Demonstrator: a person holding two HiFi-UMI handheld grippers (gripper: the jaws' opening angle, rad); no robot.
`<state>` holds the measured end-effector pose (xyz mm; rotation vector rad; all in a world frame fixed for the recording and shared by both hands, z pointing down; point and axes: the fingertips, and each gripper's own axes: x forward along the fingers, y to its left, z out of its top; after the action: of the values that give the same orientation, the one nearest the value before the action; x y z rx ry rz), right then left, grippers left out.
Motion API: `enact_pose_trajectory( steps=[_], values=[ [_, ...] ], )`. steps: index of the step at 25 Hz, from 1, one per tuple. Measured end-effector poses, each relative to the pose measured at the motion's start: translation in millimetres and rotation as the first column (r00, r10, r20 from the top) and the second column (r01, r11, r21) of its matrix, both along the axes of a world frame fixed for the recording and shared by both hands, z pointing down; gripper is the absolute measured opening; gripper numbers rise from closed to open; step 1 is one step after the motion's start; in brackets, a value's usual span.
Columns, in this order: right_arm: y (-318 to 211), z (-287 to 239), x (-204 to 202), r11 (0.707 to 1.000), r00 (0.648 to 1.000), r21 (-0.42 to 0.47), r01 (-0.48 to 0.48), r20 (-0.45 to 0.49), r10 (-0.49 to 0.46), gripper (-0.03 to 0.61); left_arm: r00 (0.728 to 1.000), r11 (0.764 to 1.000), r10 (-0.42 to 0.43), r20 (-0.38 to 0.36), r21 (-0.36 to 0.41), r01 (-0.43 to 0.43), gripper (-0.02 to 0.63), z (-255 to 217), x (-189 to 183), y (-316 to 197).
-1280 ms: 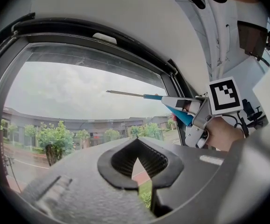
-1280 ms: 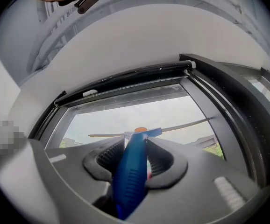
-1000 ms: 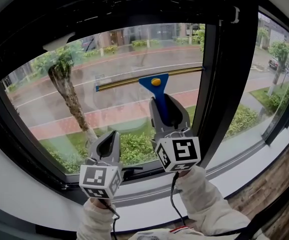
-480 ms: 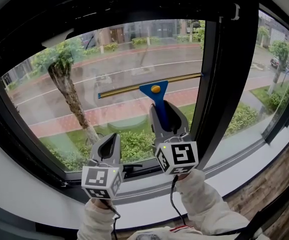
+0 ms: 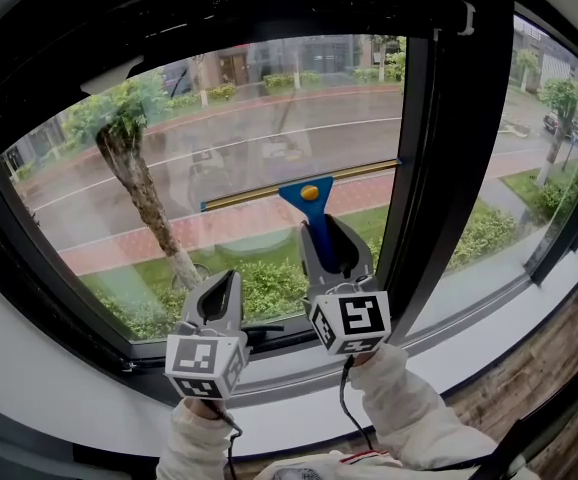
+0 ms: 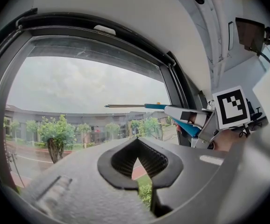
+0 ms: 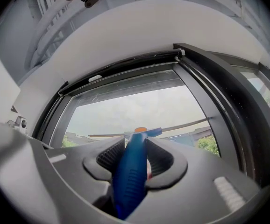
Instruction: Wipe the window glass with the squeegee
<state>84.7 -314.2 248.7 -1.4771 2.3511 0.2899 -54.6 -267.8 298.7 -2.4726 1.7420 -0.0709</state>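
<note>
Squeegee [image 5: 309, 196] rests against window glass [image 5: 219, 138], right tool [image 5: 326, 230] clamping its handle, left tool [image 5: 225, 282] closed.

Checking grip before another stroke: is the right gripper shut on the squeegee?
Shut: the right gripper clamps the squeegee handle between its jaws.

blue-handled squeegee with a long brass-coloured blade [image 5: 312, 211] now sits lower on the clear window glass [image 5: 219, 128] than a second ago, its blade sliding steadily down the pane. grey right gripper [image 5: 331, 236] drops with it, marker cube slightly lower too.
</note>
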Motion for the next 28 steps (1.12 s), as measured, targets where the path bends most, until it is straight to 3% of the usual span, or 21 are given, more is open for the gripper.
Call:
enact_pose_trajectory(
  steps=[28],
  values=[
    [4.5, 95.4, -0.1, 0.995, 0.999, -0.098, -0.012, -0.047, 0.007, 0.146, 1.000, 0.999, -0.016, -0.011, -0.052, 0.015, 0.000, 48.7, -0.6, 9.4]
  ],
)
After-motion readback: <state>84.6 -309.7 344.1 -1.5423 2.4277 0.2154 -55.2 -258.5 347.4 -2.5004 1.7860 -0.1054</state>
